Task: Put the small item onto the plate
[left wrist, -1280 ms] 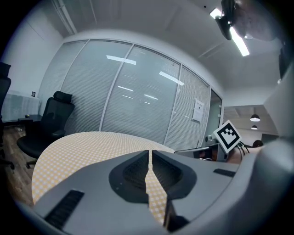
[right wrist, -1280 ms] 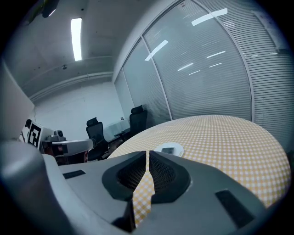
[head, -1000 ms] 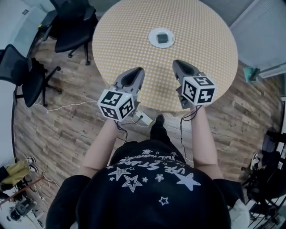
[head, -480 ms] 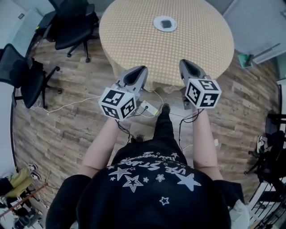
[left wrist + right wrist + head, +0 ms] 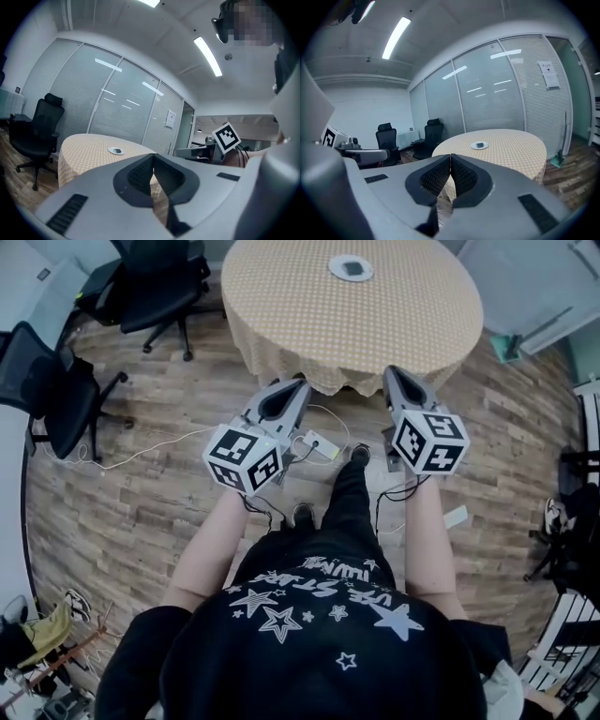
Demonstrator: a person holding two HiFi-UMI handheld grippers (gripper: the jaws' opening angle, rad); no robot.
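Observation:
A white plate (image 5: 352, 268) with a small dark item (image 5: 352, 268) lying on it sits near the far side of the round yellow-dotted table (image 5: 412, 315). The same plate (image 5: 479, 146) and item show small in the right gripper view, and the plate (image 5: 116, 151) shows in the left gripper view. My left gripper (image 5: 298, 383) and right gripper (image 5: 388, 370) are held over the wooden floor, short of the table's near edge. Both have their jaws pressed together with nothing between them.
Black office chairs (image 5: 150, 287) stand at the left of the table, another chair (image 5: 42, 381) further left. A white power strip (image 5: 317, 444) and cables lie on the floor under my grippers. Glass partition walls (image 5: 497, 89) stand behind the table.
The table and plate have slid up and away in the head view: I have backed off, so both grippers now hang over the floor instead of the table's edge.

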